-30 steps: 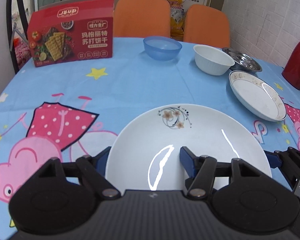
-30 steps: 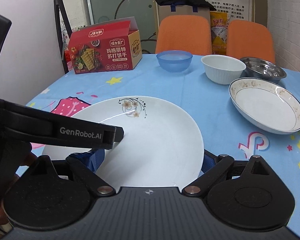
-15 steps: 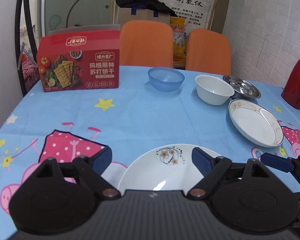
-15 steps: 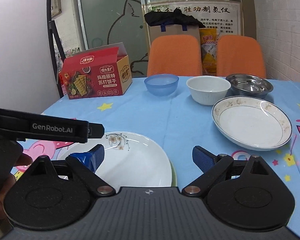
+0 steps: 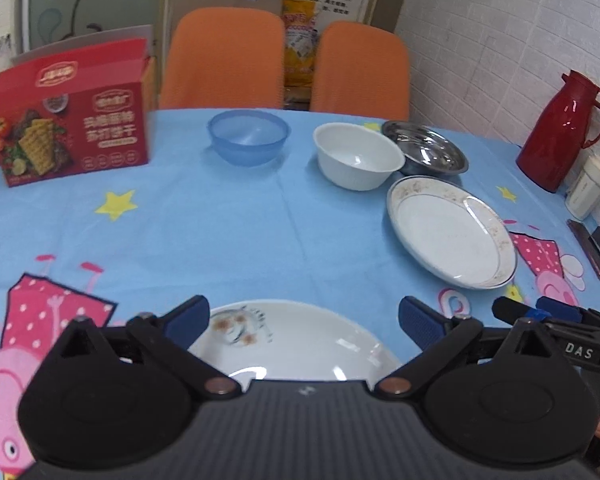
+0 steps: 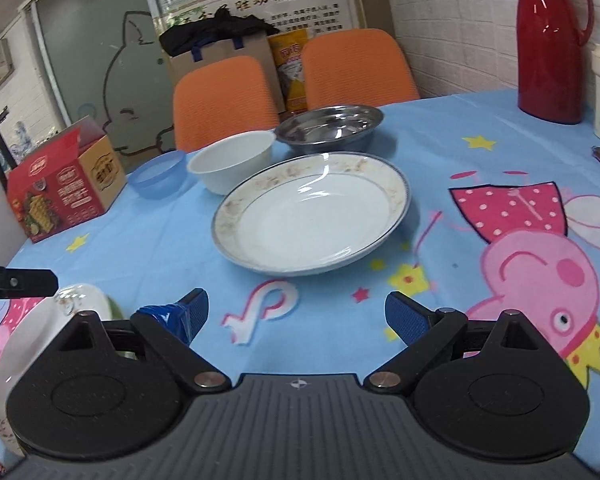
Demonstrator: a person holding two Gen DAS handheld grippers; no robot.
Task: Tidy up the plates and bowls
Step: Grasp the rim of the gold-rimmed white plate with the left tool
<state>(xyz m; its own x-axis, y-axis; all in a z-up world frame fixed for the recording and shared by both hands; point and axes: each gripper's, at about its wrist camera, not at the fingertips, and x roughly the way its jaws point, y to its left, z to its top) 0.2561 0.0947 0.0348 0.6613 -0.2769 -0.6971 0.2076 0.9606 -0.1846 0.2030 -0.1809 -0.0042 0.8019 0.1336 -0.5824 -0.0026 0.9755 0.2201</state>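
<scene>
A white flower-print plate [image 5: 296, 344] lies on the table just below my left gripper [image 5: 304, 320], which is open and empty above its far edge. It also shows in the right wrist view [image 6: 40, 320], with a green rim under it. My right gripper [image 6: 296, 314] is open and empty, facing a deep plate with a beige patterned rim [image 6: 312, 224], also in the left wrist view [image 5: 452, 232]. Behind it stand a white bowl [image 5: 358, 156], a steel bowl [image 5: 426, 152] and a blue plastic bowl [image 5: 248, 136].
A red cracker box [image 5: 68, 116] stands at the far left. A red thermos [image 5: 560, 124] and a white cup [image 5: 590, 186] stand at the right by the wall. Two orange chairs [image 5: 224, 60] sit behind the round table with its blue cartoon cloth [image 5: 220, 224].
Both grippers have opened wider and drawn back from the flower-print plate, which now lies on the table. The right gripper has swung right toward the deep patterned plate.
</scene>
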